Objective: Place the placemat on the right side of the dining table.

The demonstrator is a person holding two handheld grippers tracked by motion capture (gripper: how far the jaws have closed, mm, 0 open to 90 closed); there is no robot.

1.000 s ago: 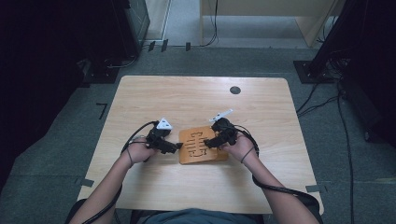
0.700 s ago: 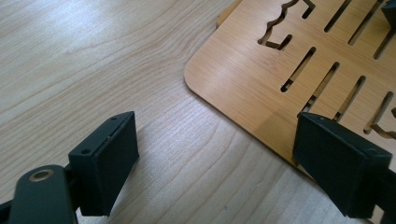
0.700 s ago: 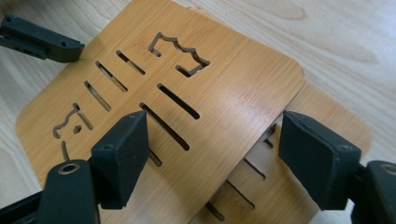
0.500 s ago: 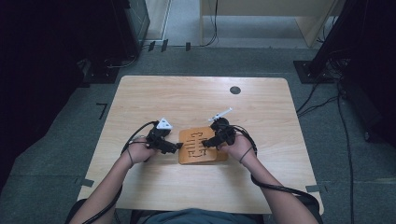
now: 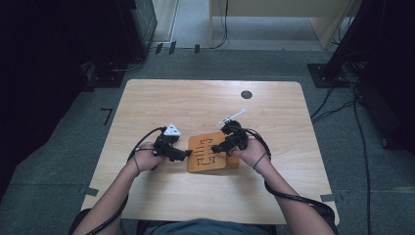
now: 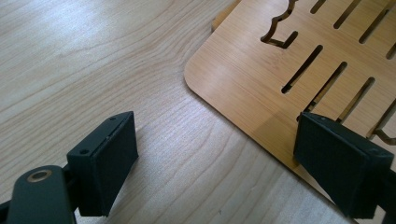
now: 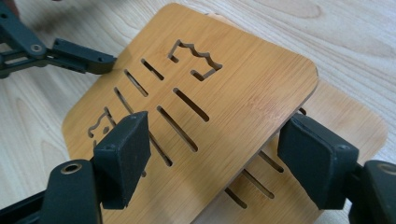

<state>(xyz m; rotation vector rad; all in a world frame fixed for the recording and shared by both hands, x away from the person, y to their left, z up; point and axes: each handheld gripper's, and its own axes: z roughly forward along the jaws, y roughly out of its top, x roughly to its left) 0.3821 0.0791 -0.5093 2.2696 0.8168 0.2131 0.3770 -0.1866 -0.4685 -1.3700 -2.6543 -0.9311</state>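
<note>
The left gripper (image 5: 185, 154) lies low over the wooden table (image 5: 161, 100), pointing right, its jaws wide open with nothing between them, at the left edge of the slotted bamboo board (image 5: 211, 153). The right gripper (image 5: 219, 147) points left over this board, jaws partly open; I cannot tell if the pads press it. The board lies near the table's middle, over a second board (image 7: 348, 119). No writing can be read.

My workspace is a pale wooden table (image 5: 195, 103) with rounded corners (a small dark round spot (image 5: 246, 94) sits near its far edge). Directly on it, toward my side, lies a slotted bamboo board (image 5: 211, 155), with a second one stacked beneath.
</note>
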